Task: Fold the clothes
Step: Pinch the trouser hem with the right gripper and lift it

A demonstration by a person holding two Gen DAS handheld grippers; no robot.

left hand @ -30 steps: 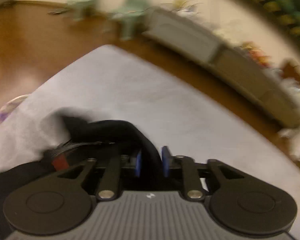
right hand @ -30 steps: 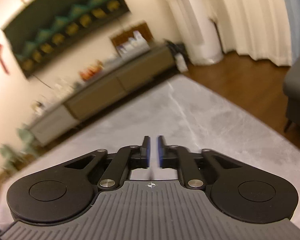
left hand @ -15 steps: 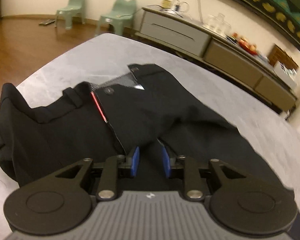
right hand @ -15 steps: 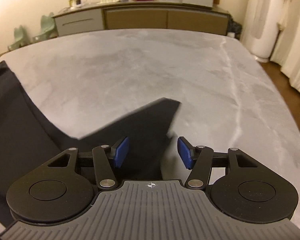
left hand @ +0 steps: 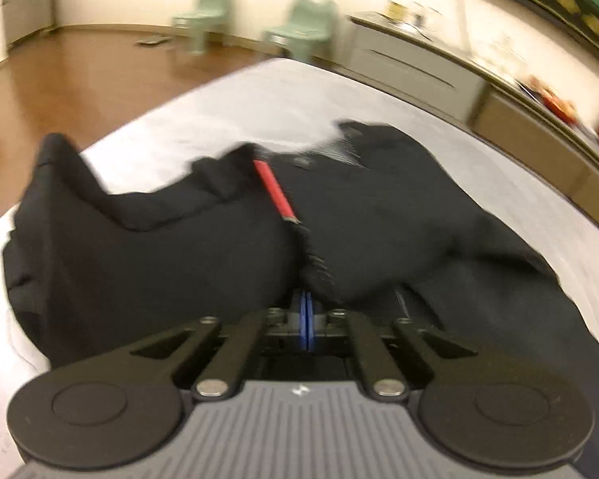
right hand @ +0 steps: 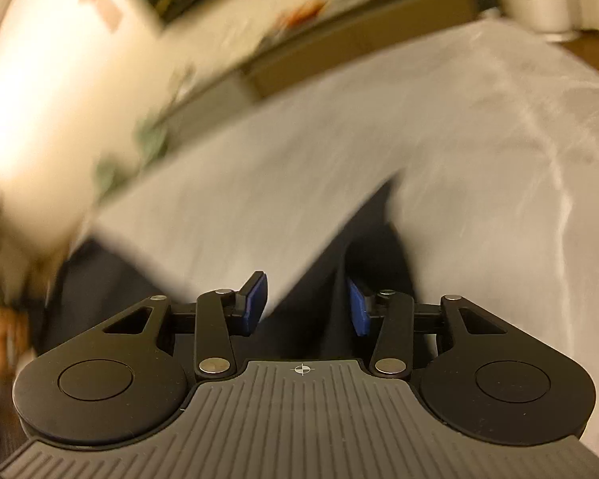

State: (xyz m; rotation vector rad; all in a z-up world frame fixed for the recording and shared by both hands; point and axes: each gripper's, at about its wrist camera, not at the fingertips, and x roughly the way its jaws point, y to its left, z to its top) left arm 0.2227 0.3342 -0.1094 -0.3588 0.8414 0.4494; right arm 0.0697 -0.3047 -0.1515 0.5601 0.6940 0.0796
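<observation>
The black pants (left hand: 187,247) lie crumpled on the gray bed (left hand: 259,92), right in front of the left gripper (left hand: 306,313). A red strip (left hand: 275,191) shows at the open zipper. The left gripper's blue pads are pressed together on a fold of the pants. The right gripper (right hand: 306,306) is spread wide, with a pants leg (right hand: 363,235) lying between its pads. Past the bed stand two green chairs (left hand: 299,32) and a long cabinet (left hand: 411,68).

Matt black cloth trousers (left hand: 179,247) lie on a smooth grey fabric surface (left hand: 259,103).
</observation>
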